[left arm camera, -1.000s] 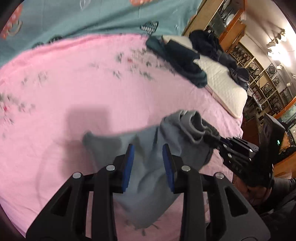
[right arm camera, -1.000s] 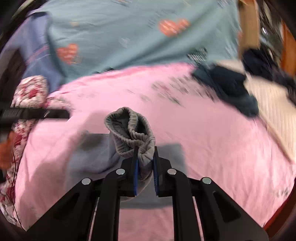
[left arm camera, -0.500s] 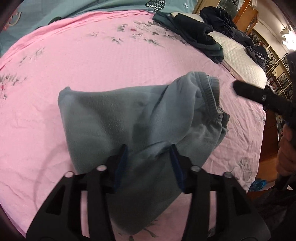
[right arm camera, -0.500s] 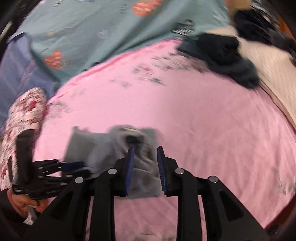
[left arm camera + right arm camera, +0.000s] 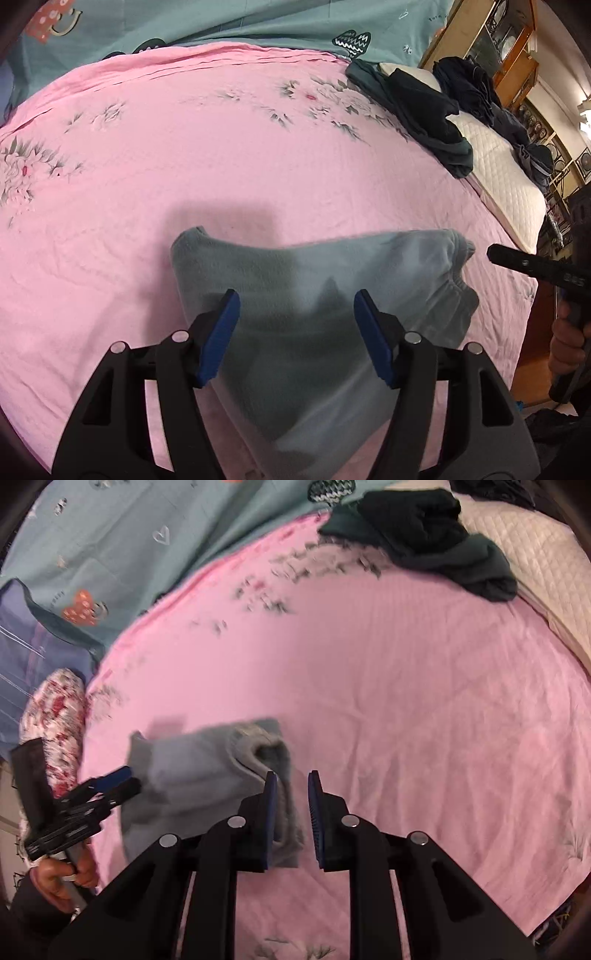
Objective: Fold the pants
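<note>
The grey pants (image 5: 295,269) lie folded in a small bundle on the pink bedsheet (image 5: 184,147), elastic waistband to the right. My left gripper (image 5: 295,299) hovers just over them, its jaws opening wide, the cloth below and neither blue pad pressing it. In the right wrist view the pants (image 5: 192,771) sit left of centre. My right gripper (image 5: 292,775) stands at their right edge, jaws closing with a gap still between them. The waistband fold brushes its left pad (image 5: 271,801) and pink sheet shows in the gap. The left gripper (image 5: 110,782) shows at the pants' left edge.
Dark clothes (image 5: 424,110) are piled at the far right beside a white quilted pad (image 5: 509,177). A teal blanket (image 5: 221,22) covers the far side. A red floral pillow (image 5: 55,716) lies at the left. Wooden shelves (image 5: 498,37) stand beyond. A hand (image 5: 565,339) holds the right gripper.
The pants went from hanging in both grippers to lying on the sheet. Both grippers let go; the left jaws spread wide and the right gripper drew off to the pants' right edge.
</note>
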`<state>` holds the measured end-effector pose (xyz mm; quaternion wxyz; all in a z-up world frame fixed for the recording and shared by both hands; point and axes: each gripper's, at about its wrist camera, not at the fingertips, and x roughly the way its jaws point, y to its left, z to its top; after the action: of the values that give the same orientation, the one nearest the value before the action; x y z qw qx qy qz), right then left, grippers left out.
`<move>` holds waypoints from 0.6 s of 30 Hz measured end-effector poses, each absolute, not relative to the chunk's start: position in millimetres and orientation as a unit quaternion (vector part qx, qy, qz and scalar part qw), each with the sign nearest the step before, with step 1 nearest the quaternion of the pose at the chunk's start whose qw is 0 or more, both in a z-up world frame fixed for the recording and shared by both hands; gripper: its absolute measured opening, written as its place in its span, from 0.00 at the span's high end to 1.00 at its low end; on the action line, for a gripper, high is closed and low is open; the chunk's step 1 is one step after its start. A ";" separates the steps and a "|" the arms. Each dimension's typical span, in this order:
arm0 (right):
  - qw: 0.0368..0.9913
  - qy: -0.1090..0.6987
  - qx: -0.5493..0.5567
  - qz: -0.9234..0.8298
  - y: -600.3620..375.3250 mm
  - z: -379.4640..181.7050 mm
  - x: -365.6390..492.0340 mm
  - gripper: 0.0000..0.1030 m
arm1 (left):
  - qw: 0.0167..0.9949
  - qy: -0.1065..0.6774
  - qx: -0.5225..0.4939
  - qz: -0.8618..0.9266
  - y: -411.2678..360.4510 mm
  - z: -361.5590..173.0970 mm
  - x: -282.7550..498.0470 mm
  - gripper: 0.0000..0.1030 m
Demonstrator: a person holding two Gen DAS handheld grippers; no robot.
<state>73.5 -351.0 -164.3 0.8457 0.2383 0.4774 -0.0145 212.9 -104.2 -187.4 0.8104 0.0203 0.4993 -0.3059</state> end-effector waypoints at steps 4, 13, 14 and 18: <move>0.853 0.465 0.224 0.075 -320.4 -155.1 94.2 0.82 | 0.811 0.501 0.050 -0.299 -114.8 -195.8 216.7 0.36; 0.800 0.498 0.332 0.043 -352.2 -194.3 126.7 0.83 | 0.836 0.486 0.059 -0.247 -94.3 -183.8 216.2 0.28; 0.809 0.494 0.316 0.041 -348.5 -184.1 121.6 0.79 | 0.839 0.478 0.066 -0.252 -93.9 -178.7 209.6 0.27; 0.838 0.489 0.230 0.072 -314.7 -160.1 101.8 0.76 | 0.828 0.474 0.063 -0.293 -96.5 -172.1 178.1 0.25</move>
<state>101.8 -314.7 -160.1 0.8385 0.2296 0.4890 0.0718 178.1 -96.5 -172.1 0.8279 0.0634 0.4737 -0.2934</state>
